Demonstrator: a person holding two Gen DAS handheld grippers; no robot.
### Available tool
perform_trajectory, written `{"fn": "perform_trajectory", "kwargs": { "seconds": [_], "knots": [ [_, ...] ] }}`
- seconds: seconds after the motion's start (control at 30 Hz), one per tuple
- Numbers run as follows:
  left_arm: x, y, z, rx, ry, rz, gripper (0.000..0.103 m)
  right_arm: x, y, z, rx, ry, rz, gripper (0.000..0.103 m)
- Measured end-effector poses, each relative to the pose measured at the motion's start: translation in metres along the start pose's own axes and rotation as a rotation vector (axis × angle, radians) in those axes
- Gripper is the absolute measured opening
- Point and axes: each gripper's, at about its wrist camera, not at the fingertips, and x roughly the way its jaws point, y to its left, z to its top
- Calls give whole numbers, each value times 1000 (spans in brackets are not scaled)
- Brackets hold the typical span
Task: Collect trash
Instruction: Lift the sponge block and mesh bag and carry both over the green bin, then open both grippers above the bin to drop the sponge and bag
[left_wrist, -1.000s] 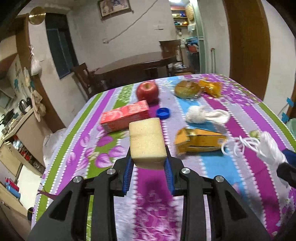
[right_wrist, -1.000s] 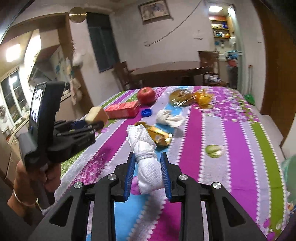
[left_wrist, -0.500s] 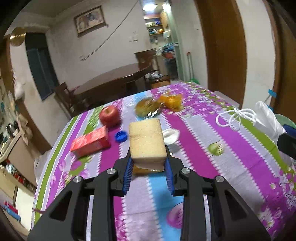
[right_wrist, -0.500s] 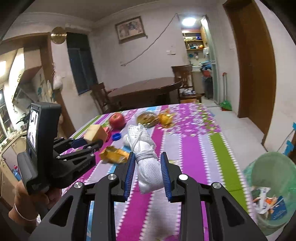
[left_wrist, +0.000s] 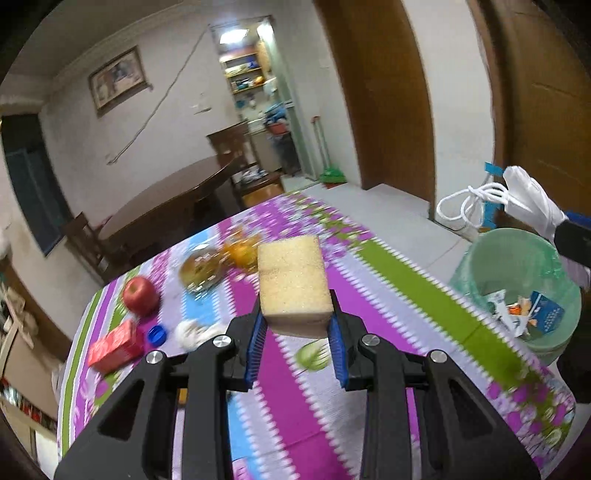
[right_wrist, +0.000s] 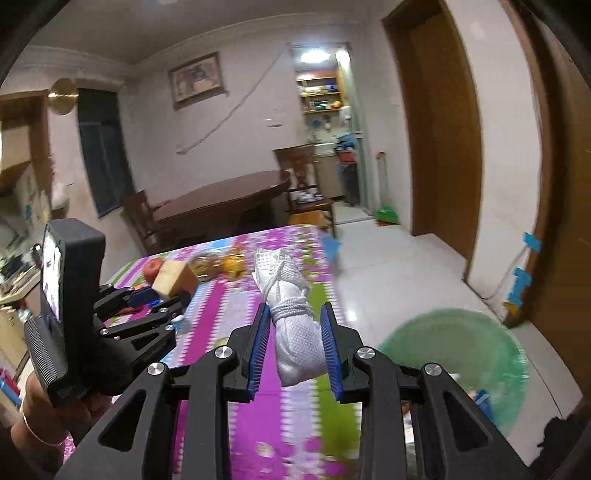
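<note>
Since a second ago both views have swung right, off the middle of the desk (left_wrist: 436, 291) and toward its right edge, so the green trash bin (left_wrist: 517, 258) on the floor now shows in both, blurred in the right wrist view.

Nearest in the left wrist view, the left hand-held gripper (left_wrist: 297, 345) stays clamped on a yellow sponge (left_wrist: 293, 282), its blue pads (left_wrist: 255, 345) pressed to the sponge's two sides, the block sticking forward and held above the striped cloth. The right hand-held gripper (right_wrist: 293, 352) stays clamped on a white mask (right_wrist: 291, 317) rolled up and bound with its own cord, raised over the desk's right edge. In the right wrist view the left tool sits at the left, level, gripped from below by the person's left hand (right_wrist: 33, 424) with a bracelet at the wrist.

Beyond, in the left wrist view, a white crumpled wad (left_wrist: 192, 332), a blue bottle cap (left_wrist: 157, 334) and a red carton (left_wrist: 112, 349) lie at the left, an apple (left_wrist: 140, 295) farther back. A brown bun (left_wrist: 201, 269) and orange wrappers (left_wrist: 240, 253) sit toward the far end. The bin holds paper scraps and a blue packet (left_wrist: 546, 312).
</note>
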Motion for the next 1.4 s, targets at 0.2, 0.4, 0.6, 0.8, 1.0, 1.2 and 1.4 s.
{"fn": "perform_trajectory", "kwargs": {
  "seconds": [0.2, 0.4, 0.6, 0.8, 1.0, 1.2, 1.4],
  "knots": [
    [9, -48, 18, 66, -16, -52, 29, -19, -64, 6, 72, 25, -99, 30],
    [21, -98, 31, 141, -16, -114, 29, -29, -125, 6, 143, 61, -174, 30],
    [34, -137, 40, 195, -7, -179, 29, -34, -184, 5, 222, 100, -244, 30],
    [52, -168, 47, 247, 27, -237, 29, -23, -220, 2, 252, 153, -294, 30],
    [72, -189, 50, 287, 89, -334, 29, -4, -221, -4, 258, 213, -339, 30],
    [89, -213, 48, 354, 150, -418, 29, 16, -224, -13, 294, 289, -374, 30],
    [97, -223, 45, 377, 210, -508, 29, 28, -228, -27, 312, 344, -390, 30]
  ]
}}
